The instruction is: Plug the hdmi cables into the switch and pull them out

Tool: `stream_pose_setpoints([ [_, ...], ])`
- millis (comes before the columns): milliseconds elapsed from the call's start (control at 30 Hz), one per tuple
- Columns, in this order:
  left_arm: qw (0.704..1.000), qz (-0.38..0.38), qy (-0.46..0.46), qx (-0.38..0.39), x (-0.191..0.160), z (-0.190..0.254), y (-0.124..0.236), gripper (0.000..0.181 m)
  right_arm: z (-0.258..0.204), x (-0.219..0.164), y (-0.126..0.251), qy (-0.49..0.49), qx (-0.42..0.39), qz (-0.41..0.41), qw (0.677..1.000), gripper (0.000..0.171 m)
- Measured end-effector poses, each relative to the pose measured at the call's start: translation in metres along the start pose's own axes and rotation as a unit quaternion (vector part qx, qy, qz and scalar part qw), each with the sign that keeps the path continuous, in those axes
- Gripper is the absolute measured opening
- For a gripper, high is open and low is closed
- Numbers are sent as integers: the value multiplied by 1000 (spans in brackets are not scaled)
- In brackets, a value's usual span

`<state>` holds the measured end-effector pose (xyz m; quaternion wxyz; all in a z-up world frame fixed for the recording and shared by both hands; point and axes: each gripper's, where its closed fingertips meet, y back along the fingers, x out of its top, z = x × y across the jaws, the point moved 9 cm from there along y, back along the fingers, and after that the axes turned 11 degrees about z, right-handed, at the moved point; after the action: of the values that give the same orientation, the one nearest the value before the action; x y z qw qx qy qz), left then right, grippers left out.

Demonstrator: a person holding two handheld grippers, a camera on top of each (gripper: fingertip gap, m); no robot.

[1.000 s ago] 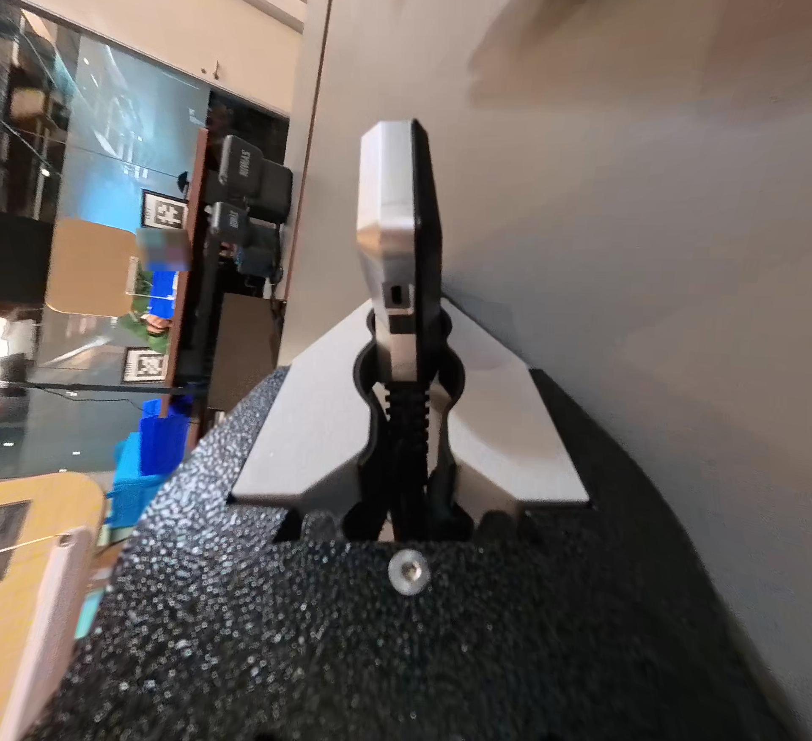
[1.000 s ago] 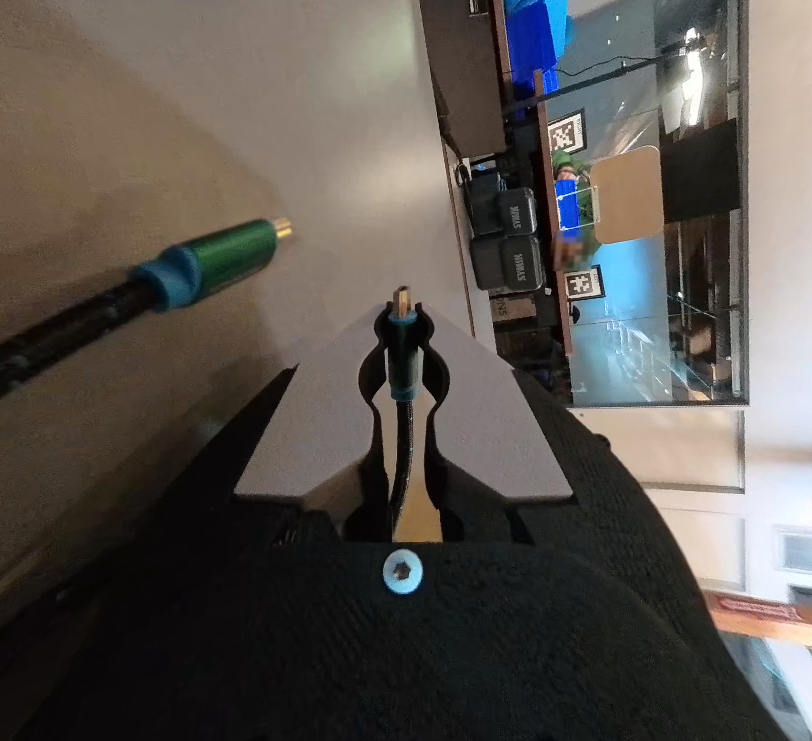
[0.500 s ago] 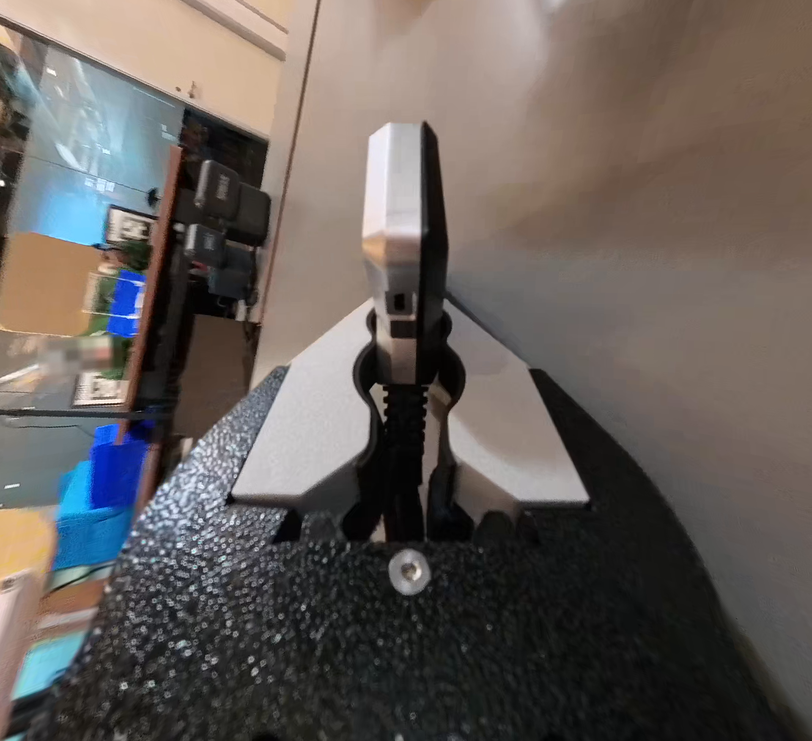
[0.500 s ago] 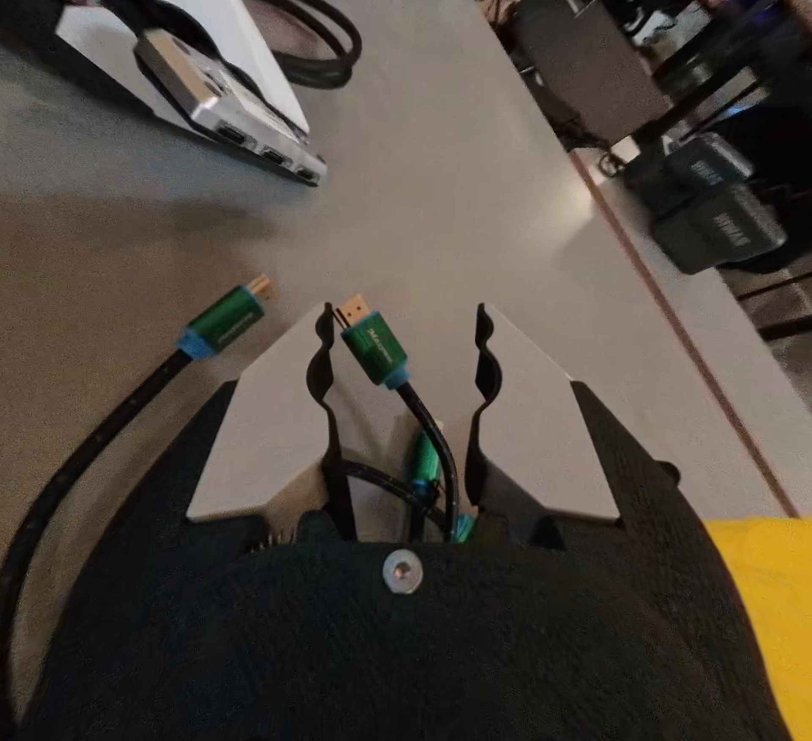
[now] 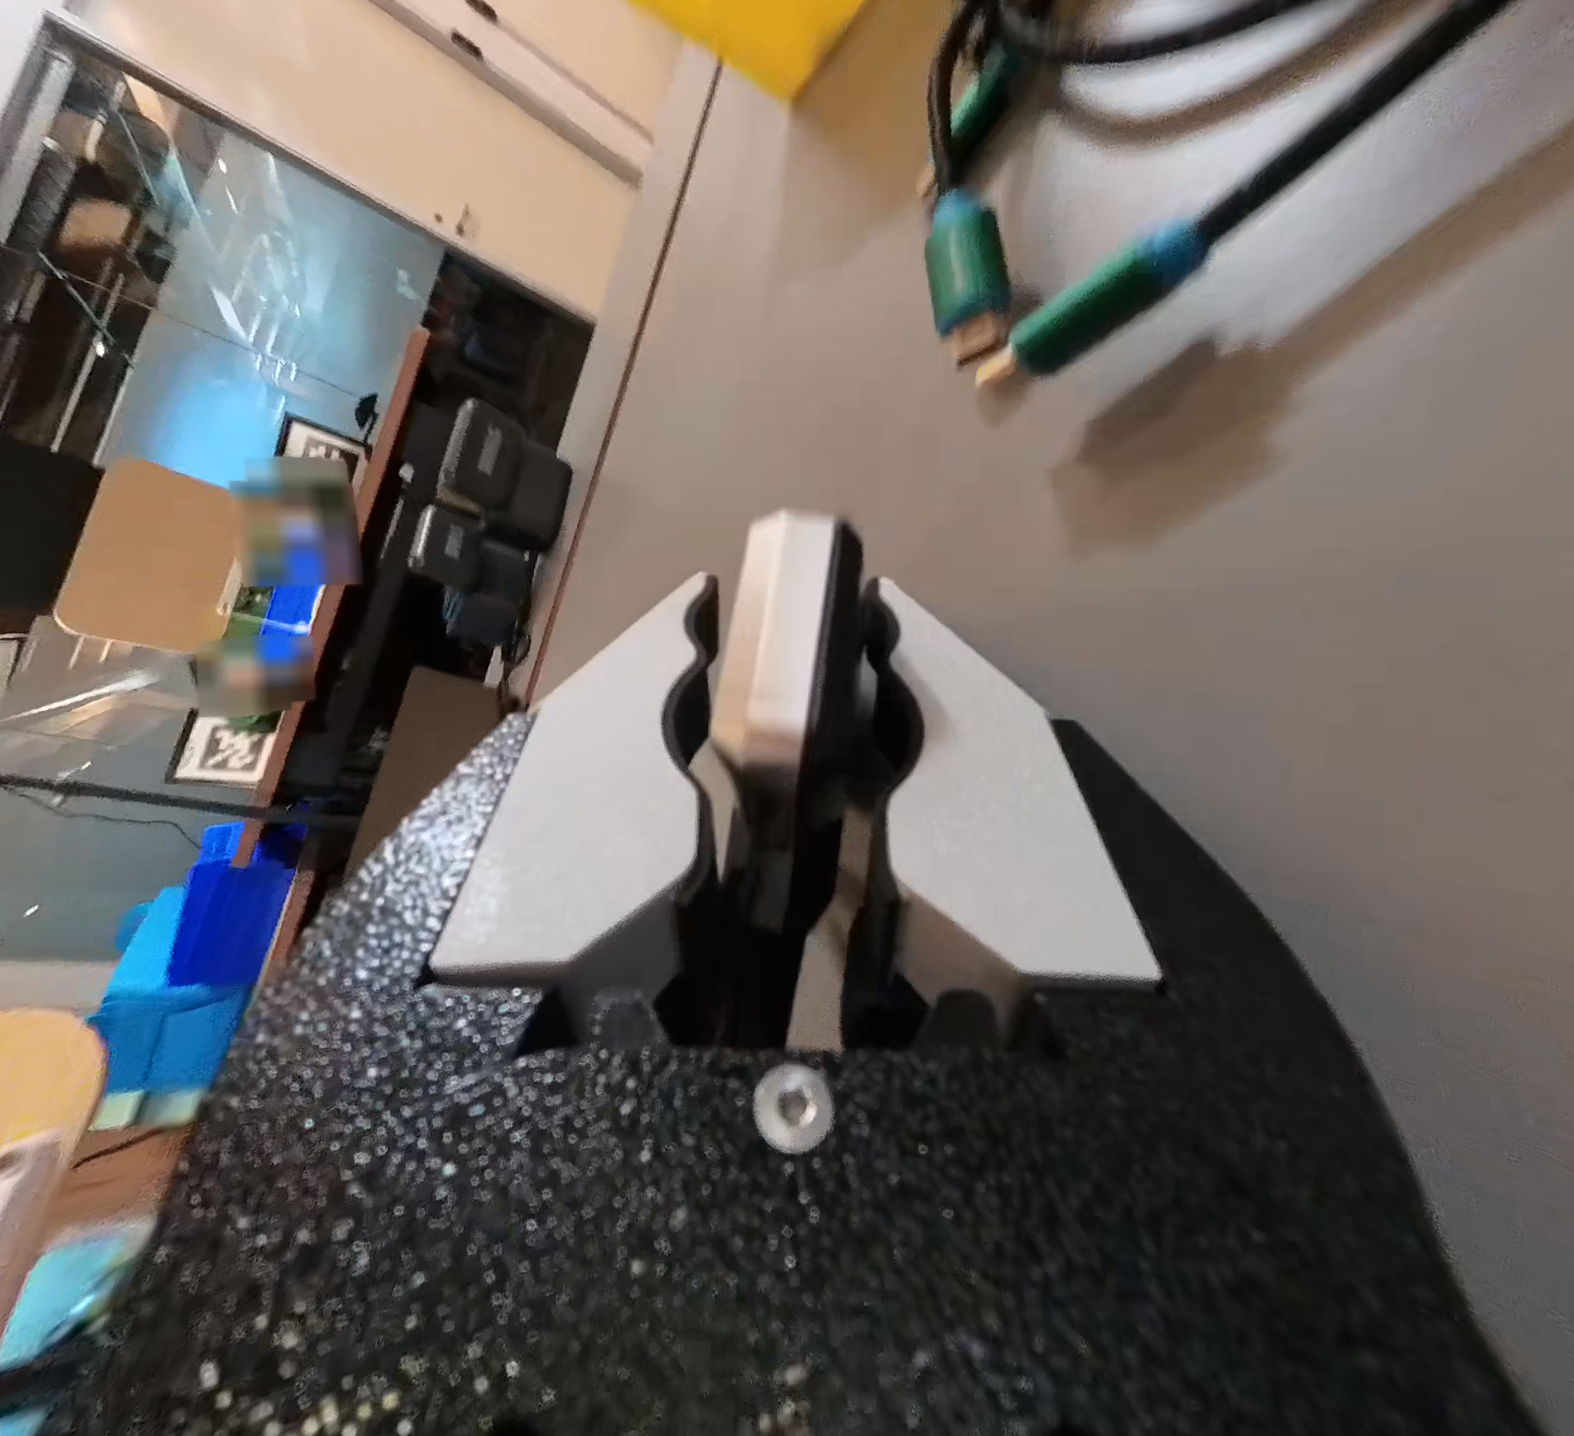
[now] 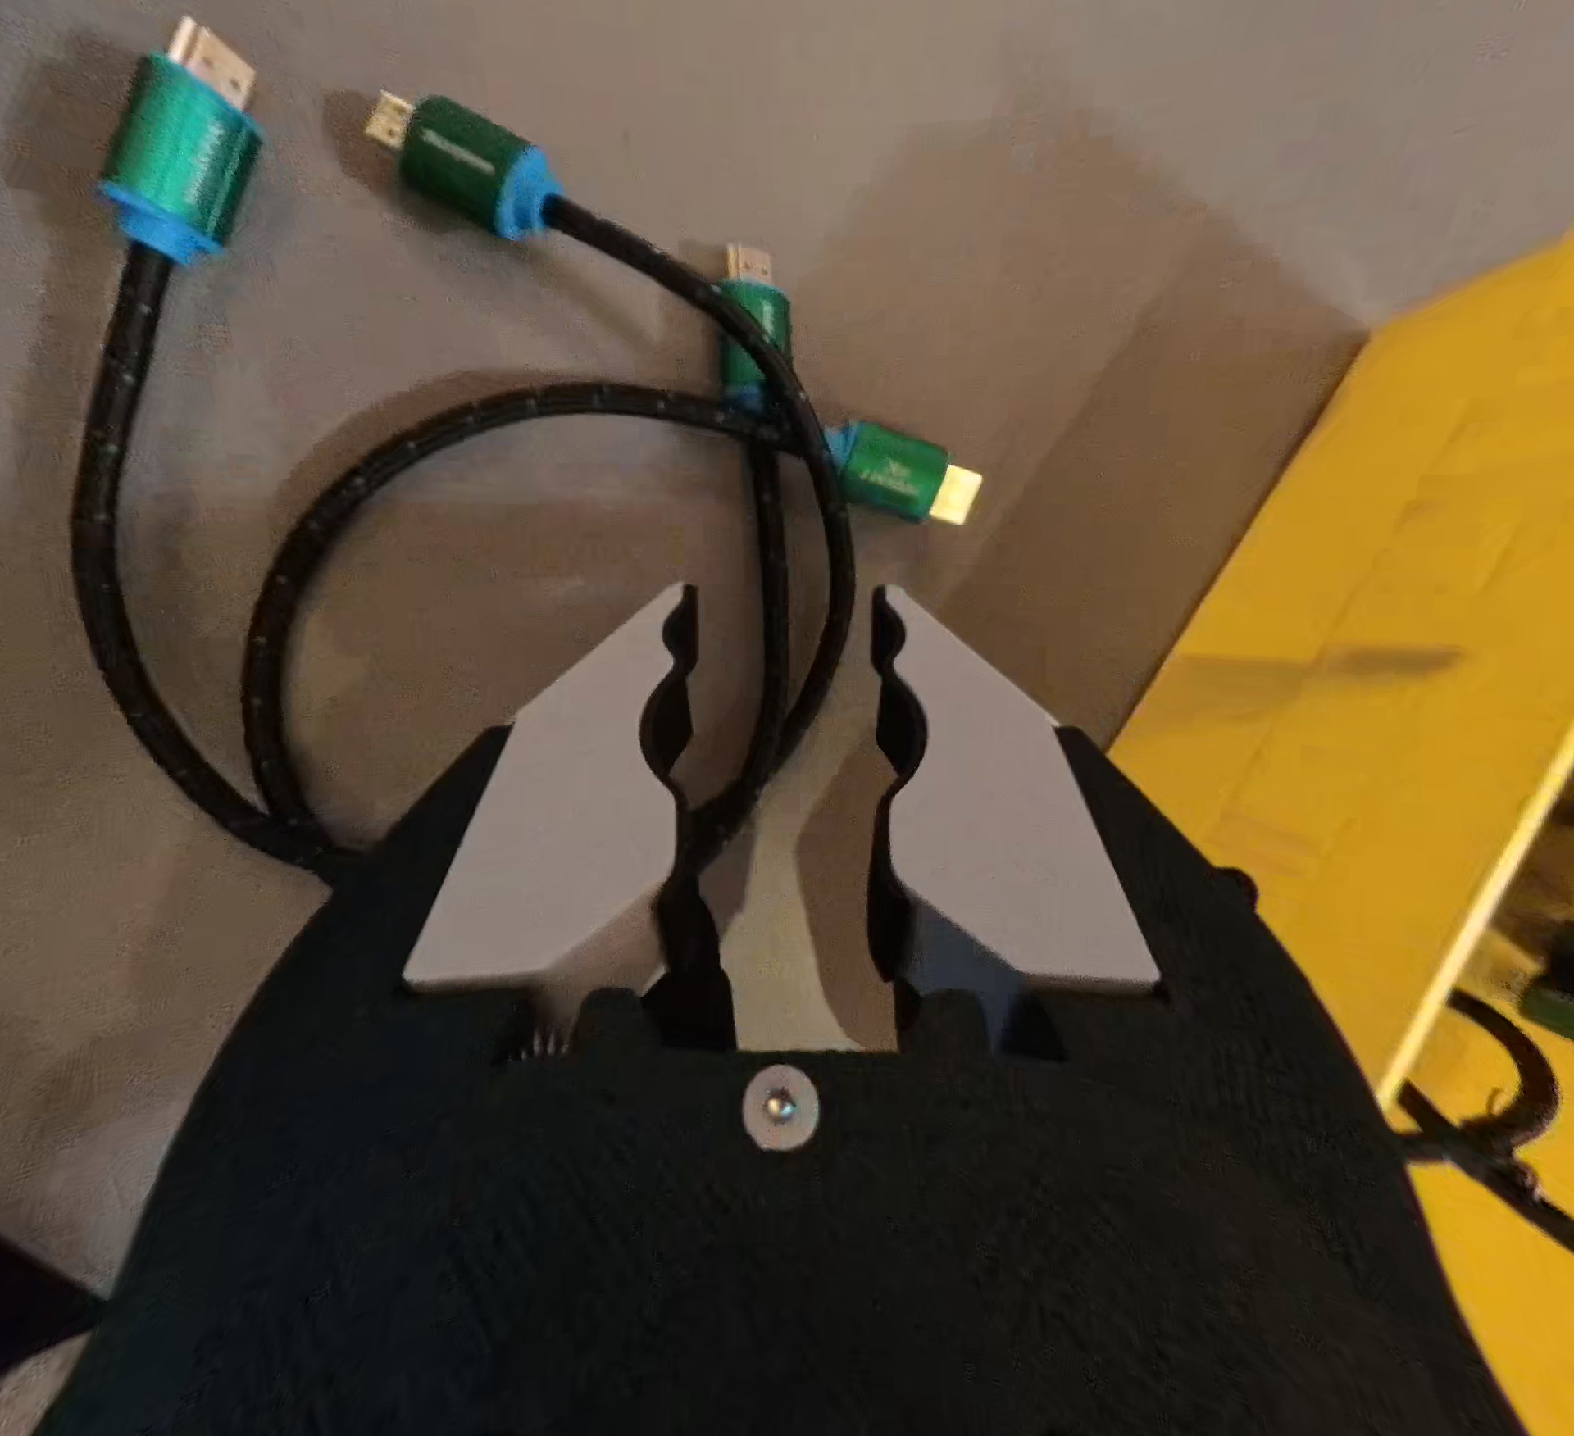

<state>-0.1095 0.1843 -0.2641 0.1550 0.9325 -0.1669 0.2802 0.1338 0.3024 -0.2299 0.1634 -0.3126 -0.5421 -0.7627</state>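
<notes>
- Switch (image 5: 788, 629): brushed silver metal shell, satin sheen, with a glossy black face on one side.
- Left gripper (image 5: 788, 680): smooth matt grey plastic fingers (image 5: 596, 799); the body behind is rough, speckled black plastic with a bright metal screw.
- Right gripper (image 6: 784, 714): the same matt grey fingers (image 6: 562, 824); its black body looks finely grained and dull.
- Cables (image 6: 111, 543): black braided cloth sheath, flecked and coarse.
- Plugs (image 6: 183, 156): shiny green metallic sleeves, matt blue plastic collars, polished gold-coloured metal tips.
- Table (image 6: 937, 33): smooth matt grey top.
- Bin (image 6: 1363, 629): yellow plastic, smooth, slight gloss.
</notes>
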Motion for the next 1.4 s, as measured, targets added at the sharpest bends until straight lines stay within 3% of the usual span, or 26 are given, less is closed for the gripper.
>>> stream_pose_setpoints([
  [67,999,35,18,-8,8,6,-6,31,7,-8,1,-29,-25,-2,999,30],
  [533,997,77,18,-20,15,8,2,25,22,-1,-10,-142,3,70,987,24],
  [767,997,78,13,-25,15,9,2,25,24,-5,-28,-132,-11,34,991,22],
  [833,997,77,13,-25,14,9,3,24,23,-5,-31,-139,8,37,990,8],
  [933,997,73,13,-25,12,8,4,24,20,0,-27,-112,13,49,992,7],
  [1033,997,77,14,-26,10,7,9,22,17,15,-5,-90,3,87,992,4],
  [1167,996,78,17,-26,9,7,10,22,17,40,50,-92,-6,214,973,4],
  [1400,997,73,5,-29,9,9,9,21,23,50,155,-23,-191,404,894,4],
])
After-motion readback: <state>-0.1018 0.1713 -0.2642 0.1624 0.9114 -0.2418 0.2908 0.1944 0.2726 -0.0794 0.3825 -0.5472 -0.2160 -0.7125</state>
